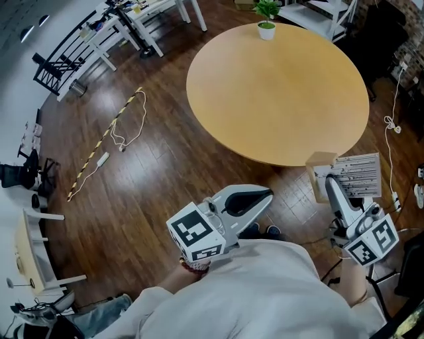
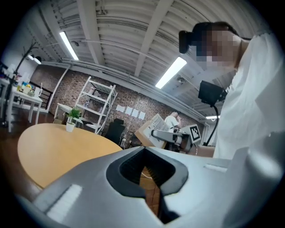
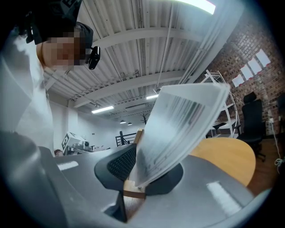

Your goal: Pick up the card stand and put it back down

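The card stand is a small wooden block (image 1: 319, 161) with a printed white card (image 1: 358, 173) standing in it. My right gripper (image 1: 329, 184) is shut on the block and holds it in the air just off the near rim of the round wooden table (image 1: 278, 93). In the right gripper view the card (image 3: 178, 129) leans up out of the jaws of the right gripper (image 3: 133, 178), and the wooden base (image 3: 132, 192) sits pinched between the pads. My left gripper (image 1: 267, 194) hangs beside the table's near edge, shut and empty. From the left gripper (image 2: 146, 156) the card stand (image 2: 153, 127) shows ahead.
A small potted plant (image 1: 266, 20) stands at the table's far rim. A white cable (image 1: 129, 122) and a yellow-black strip (image 1: 99, 152) lie on the wooden floor to the left. White desks (image 1: 132, 20) stand at the back left, and another cable (image 1: 392, 122) runs along the right.
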`<state>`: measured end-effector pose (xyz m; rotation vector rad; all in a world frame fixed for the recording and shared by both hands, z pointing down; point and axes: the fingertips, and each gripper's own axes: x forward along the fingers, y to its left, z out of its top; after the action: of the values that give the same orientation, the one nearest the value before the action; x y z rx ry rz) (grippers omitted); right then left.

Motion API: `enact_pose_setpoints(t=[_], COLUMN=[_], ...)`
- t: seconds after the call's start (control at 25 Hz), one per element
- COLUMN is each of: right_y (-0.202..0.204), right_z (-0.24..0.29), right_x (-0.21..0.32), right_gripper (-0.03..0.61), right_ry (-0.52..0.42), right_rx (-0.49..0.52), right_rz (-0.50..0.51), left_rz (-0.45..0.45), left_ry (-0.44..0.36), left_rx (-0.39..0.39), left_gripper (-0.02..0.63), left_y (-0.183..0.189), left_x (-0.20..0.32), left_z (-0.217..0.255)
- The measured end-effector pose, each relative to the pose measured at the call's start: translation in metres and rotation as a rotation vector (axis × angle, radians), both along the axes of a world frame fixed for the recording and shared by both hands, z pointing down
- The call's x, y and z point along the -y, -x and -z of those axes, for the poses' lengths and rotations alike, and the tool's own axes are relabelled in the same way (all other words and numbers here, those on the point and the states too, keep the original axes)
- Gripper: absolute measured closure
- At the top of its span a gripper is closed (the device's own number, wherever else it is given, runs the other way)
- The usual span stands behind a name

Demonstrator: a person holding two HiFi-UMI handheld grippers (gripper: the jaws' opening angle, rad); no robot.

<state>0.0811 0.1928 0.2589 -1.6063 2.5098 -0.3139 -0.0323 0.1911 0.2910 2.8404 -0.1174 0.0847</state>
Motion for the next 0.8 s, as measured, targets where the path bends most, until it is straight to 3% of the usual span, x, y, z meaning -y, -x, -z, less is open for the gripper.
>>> enact_pose_setpoints(t=[0.16, 0.44, 0.64, 0.8], right_y=[-0.005, 0.012, -0.030, -0.072], right_z=[-0.023, -0.037, -0.052, -0.084], right_x=[0.028, 0.092, 0.161, 0.224], right_gripper=[0.512, 0.511, 0.511, 0.511], right_ry=[0.016, 0.024, 0.048, 0.093], right_rx=[0.012, -0.018, -0.038, -0.135], right_rz=[-0.026, -0.029, -0.022, -0.005], left_rz=[-0.036, 0.096, 0.126, 0.189], left_ry=[-0.054, 0.055, 0.078, 0.080], left_rx=[0.073, 0.062, 0.066, 0.036], left_gripper=[0.627, 0.627, 0.627, 0.627], left_y=[0.015, 0.061, 0.033, 0.005], left_x=[0.006, 0.074, 0.135, 0.172], left_z=[-0.026, -0.053, -0.062, -0.044])
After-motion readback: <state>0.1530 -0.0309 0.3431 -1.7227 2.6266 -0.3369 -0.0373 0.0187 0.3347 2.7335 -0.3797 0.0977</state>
